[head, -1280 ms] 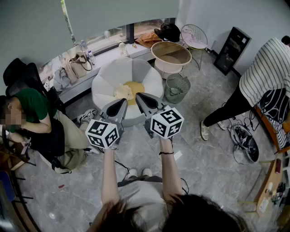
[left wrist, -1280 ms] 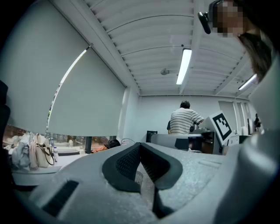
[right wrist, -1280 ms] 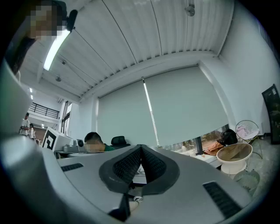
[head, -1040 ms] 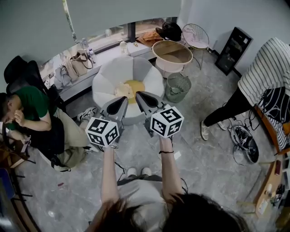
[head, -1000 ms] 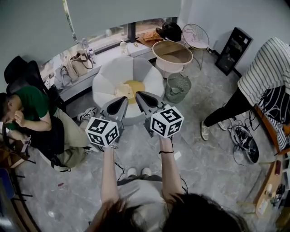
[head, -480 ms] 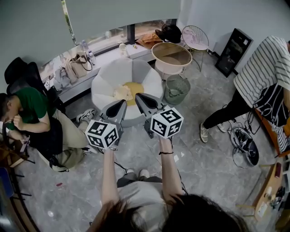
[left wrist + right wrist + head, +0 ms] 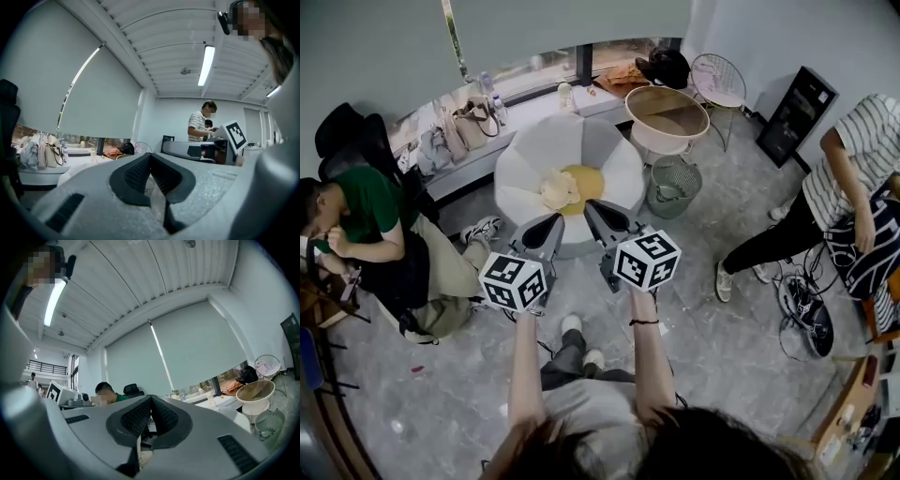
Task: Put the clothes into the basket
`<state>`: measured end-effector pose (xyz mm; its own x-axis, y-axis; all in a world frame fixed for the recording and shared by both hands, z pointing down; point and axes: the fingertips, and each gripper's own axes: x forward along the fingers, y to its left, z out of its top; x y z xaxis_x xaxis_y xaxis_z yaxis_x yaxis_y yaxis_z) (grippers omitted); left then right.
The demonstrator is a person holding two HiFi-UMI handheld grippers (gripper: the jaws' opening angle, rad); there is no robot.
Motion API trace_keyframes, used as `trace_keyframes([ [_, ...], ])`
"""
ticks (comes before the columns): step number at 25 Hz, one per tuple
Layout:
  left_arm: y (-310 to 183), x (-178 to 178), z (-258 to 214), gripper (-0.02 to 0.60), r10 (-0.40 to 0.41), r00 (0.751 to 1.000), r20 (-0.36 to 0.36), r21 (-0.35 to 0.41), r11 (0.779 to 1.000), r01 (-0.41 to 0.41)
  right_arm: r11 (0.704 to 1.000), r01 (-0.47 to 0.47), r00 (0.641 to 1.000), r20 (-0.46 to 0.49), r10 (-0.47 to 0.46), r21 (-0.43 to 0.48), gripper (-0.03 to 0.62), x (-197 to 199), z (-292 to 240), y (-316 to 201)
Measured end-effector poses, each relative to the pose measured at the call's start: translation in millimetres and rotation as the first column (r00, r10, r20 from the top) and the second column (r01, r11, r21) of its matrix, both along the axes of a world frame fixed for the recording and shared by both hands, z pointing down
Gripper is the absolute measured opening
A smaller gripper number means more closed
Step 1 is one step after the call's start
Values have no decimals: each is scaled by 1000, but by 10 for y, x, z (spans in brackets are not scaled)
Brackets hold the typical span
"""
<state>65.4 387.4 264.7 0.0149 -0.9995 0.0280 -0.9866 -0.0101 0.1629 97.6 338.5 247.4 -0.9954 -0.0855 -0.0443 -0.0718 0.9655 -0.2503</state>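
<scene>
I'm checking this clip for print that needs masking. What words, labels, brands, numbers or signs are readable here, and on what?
No readable words or numbers in any view.
Left marker cube: black-and-white square patterns only, no letters.
Right marker cube: the same kind of pattern, no letters.
Black panel by the wall: any print too small to tell.

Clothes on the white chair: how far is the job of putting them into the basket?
Nothing looks done: the cream clothes lie on the white chair, not in the wire basket beside it. Nothing is in hand: left gripper and right gripper are both shut, empty, short of the chair. Remaining: grasp the clothes, carry them to the basket.
</scene>
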Motion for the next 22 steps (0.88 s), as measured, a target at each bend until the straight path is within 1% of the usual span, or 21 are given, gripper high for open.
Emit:
trace_keyframes([
  [7,-166,-249,-6,11,-10,1000,0,1,1000,10,1000,-5,1000,1,5,-6,9,-216,3,-212],
  [11,-373,-399,-50,11,1,1000,9,5,1000,-1,1000,-20,1000,7,20,-8,9,-344,-36,-432],
  [14,-557,-578,-106,11,8,1000,11,15,1000,-9,1000,-29,1000,6,29,1,9,-509,-72,-604],
  [17,-738,-775,-131,11,15,1000,13,21,1000,-15,999,-36,999,-9,36,19,9,-718,-68,-765],
  [22,-980,-1025,-69,11,35,999,8,6,999,-36,999,-45,998,-49,46,21,9,-991,64,-969],
])
